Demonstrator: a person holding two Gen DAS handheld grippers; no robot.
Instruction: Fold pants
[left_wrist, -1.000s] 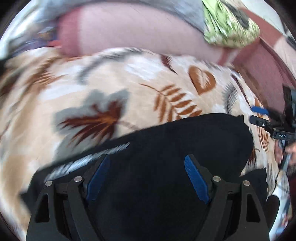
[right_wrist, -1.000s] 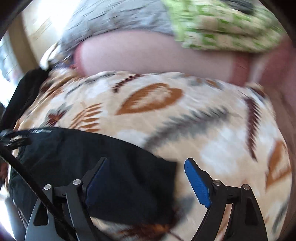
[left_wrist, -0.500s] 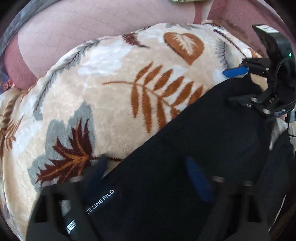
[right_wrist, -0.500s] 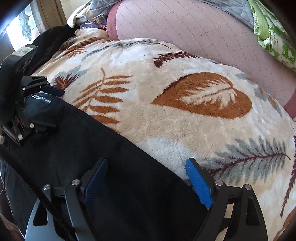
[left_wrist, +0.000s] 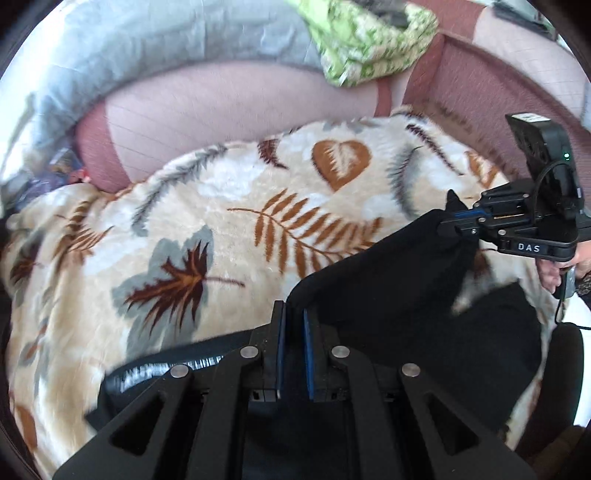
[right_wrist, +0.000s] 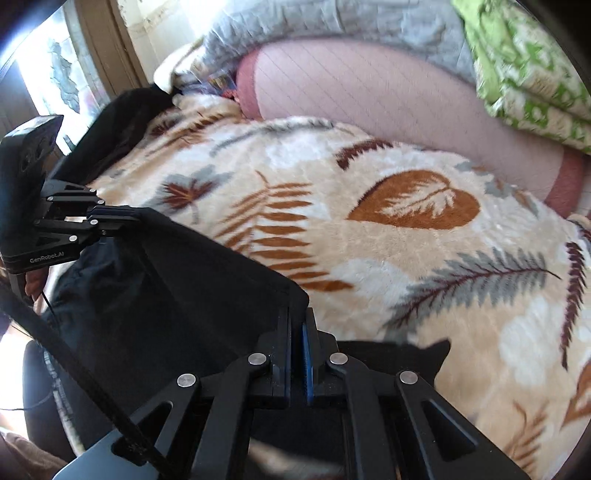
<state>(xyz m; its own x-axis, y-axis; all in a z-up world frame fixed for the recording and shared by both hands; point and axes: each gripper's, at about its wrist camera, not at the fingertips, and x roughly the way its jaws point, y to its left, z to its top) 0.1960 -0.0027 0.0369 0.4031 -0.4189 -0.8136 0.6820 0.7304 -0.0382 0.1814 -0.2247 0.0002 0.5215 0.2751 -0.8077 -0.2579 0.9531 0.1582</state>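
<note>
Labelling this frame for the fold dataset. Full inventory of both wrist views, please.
pants: 1, black, on the blanket, one edge lifted between both grippers
blanket: 1, cream with brown and grey leaves, under the pants
sofa back: 1, pink with darker trim, behind the blanket
grey cover: 1, grey, draped over the sofa back
green cloth: 1, green and white print, on the sofa back
left gripper: 1, black with blue pads, shut on the pants
right gripper: 1, black with blue pads, shut on the pants

Left tool (left_wrist: 291, 325) black w/ blue pads, silver screws, right tool (right_wrist: 298, 328) same, "DAS" label, black cable
</note>
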